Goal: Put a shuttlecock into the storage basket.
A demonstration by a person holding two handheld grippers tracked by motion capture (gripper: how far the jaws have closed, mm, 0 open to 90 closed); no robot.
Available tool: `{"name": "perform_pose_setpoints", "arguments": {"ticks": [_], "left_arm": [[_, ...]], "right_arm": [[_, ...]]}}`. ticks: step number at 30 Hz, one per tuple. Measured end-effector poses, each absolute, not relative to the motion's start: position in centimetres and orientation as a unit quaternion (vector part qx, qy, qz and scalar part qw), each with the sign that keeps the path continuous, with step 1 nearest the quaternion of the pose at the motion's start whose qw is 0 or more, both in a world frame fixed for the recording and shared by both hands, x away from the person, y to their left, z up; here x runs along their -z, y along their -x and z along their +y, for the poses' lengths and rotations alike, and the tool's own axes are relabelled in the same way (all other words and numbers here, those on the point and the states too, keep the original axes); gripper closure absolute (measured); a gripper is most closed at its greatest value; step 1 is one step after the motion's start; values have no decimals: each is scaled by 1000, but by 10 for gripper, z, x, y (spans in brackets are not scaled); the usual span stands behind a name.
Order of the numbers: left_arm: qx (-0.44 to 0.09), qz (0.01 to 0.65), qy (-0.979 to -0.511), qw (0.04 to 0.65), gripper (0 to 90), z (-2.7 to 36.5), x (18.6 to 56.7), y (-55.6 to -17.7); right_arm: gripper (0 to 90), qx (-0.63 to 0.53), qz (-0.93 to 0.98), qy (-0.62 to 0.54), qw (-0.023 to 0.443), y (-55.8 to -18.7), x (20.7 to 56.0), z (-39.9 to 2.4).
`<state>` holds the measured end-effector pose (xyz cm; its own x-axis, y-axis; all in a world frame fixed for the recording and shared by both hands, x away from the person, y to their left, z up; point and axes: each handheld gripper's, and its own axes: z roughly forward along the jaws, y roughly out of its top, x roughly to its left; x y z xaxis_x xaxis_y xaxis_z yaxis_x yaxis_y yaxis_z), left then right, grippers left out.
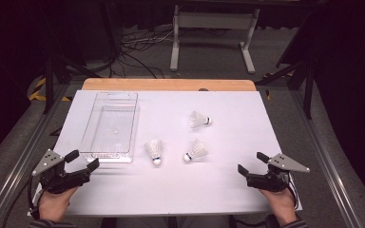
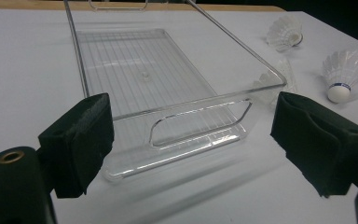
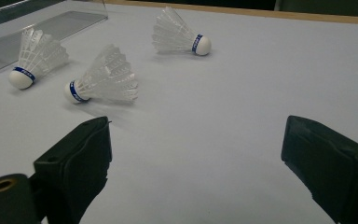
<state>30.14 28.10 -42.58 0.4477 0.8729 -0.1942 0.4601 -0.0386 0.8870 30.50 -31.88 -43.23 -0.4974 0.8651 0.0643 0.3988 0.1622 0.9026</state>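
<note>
Three white shuttlecocks lie on the white table: one (image 1: 154,151) just right of the tray, one (image 1: 196,150) near the middle, one (image 1: 199,119) farther back. A clear plastic tray (image 1: 110,126) stands empty at the left. My left gripper (image 1: 82,160) rests at the front left, open, just short of the tray's near end (image 2: 177,122). At the front right, my right gripper (image 1: 253,163) is open with nothing between its jaws. In the right gripper view the nearest shuttlecock (image 3: 103,78) lies ahead to the left, the others (image 3: 36,59) (image 3: 177,35) beyond.
The white sheet (image 1: 228,137) covers a wooden table whose far edge (image 1: 168,84) shows. Metal rails run along both sides. A grey stand (image 1: 214,31) and loose cables sit on the floor behind the table.
</note>
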Motion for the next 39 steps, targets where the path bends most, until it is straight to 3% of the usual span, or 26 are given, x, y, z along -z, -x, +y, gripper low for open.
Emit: {"name": "perform_pose_setpoints", "arguments": {"ticks": [39], "left_arm": [[-200, 495, -683, 498, 138, 282, 422, -301]], "right_arm": [[85, -478, 712, -455, 240, -305, 433, -321]]}}
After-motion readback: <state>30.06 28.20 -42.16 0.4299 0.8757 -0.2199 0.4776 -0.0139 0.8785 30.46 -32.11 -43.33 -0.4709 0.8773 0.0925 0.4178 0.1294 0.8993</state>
